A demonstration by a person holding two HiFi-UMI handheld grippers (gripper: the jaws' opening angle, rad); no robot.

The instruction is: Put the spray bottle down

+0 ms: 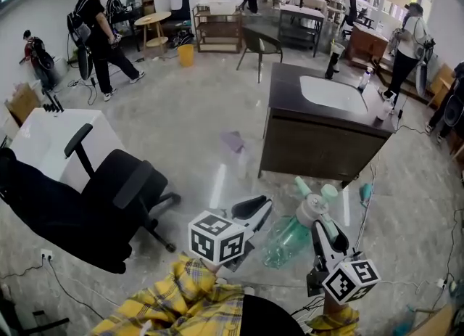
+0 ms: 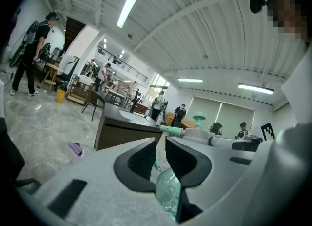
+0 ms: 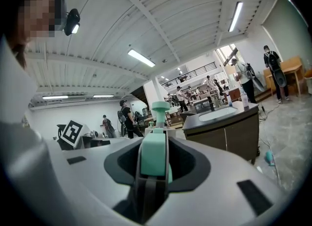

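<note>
The spray bottle (image 1: 285, 242) has a clear green body and a mint trigger head (image 1: 312, 197). It hangs tilted above the floor in front of me. My right gripper (image 1: 324, 227) is shut on its head; in the right gripper view the mint trigger part (image 3: 154, 157) fills the gap between the dark pads of that gripper (image 3: 155, 147). My left gripper (image 1: 254, 210) hovers just left of the bottle, apart from it. Its jaws (image 2: 161, 154) stand together with only a thin slit and nothing between them; the bottle's body (image 2: 169, 191) shows below and behind.
A dark cabinet with a white sink (image 1: 319, 120) stands ahead, with bottles on its top. A black office chair (image 1: 119, 197) and a white table (image 1: 51, 138) are at the left. A purple scrap (image 1: 233, 141) lies on the floor. People walk at the back.
</note>
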